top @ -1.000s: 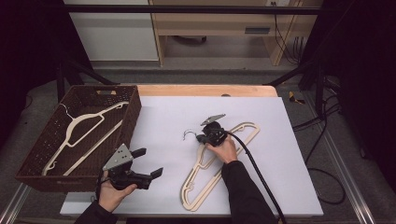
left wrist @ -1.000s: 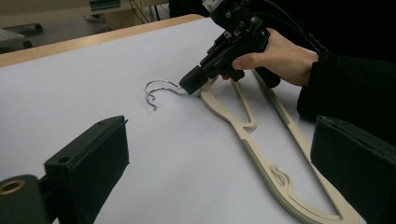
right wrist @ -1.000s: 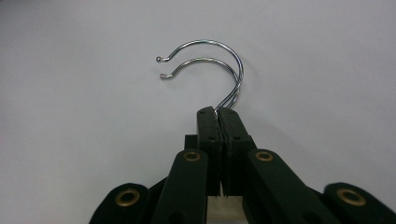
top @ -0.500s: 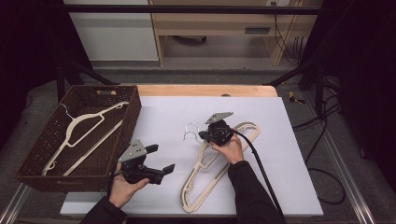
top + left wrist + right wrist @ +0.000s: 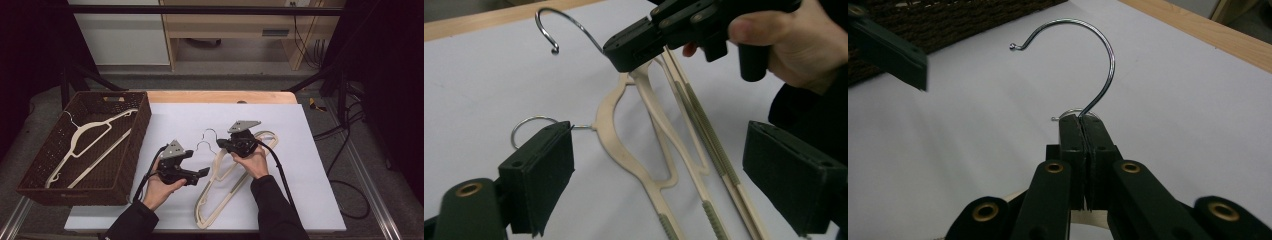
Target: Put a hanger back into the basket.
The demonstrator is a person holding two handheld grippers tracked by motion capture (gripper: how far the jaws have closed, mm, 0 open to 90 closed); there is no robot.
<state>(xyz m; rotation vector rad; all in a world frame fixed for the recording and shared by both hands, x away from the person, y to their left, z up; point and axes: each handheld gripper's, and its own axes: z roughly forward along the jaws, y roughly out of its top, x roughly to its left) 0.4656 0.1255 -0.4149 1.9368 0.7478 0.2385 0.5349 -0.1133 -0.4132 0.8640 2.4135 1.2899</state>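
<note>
2 cream hangers on the white surface (image 5: 310, 165), overlapping, long axes running diagonally from the near middle up toward the far right, hooks pointing to the far side. Upper hanger (image 5: 260, 150) lifted at its neck, metal hook (image 5: 1083, 60) curling up and over toward the basket in the right gripper view. Lower hanger (image 5: 624, 150) flat on the sheet, its small hook (image 5: 531, 127) pointing left in the left gripper view, just beside the left pad.

Brown wicker basket (image 5: 127, 155) at the left edge of the surface, with 1 more cream hanger (image 5: 92, 142) lying inside, hook toward the far left corner, long axis diagonal across the basket floor.

Right tongs (image 5: 235, 144) fully closed on the neck of the upper hanger, pads pressed together around the wire just under the hook, clearest in the right gripper view (image 5: 1082, 145). Held by the right hand (image 5: 250, 160) above the hangers' shoulders.

Left tongs (image 5: 195, 165) wide open, gripping nothing, having just been closing a little. In the left gripper view (image 5: 649, 175), the 2 pads straddling the shoulders of both hangers, the bars and the lower hanger's neck between them, pads not pressing on anything. Left hand (image 5: 162, 187) low over the surface, between the basket and the hangers.
</note>
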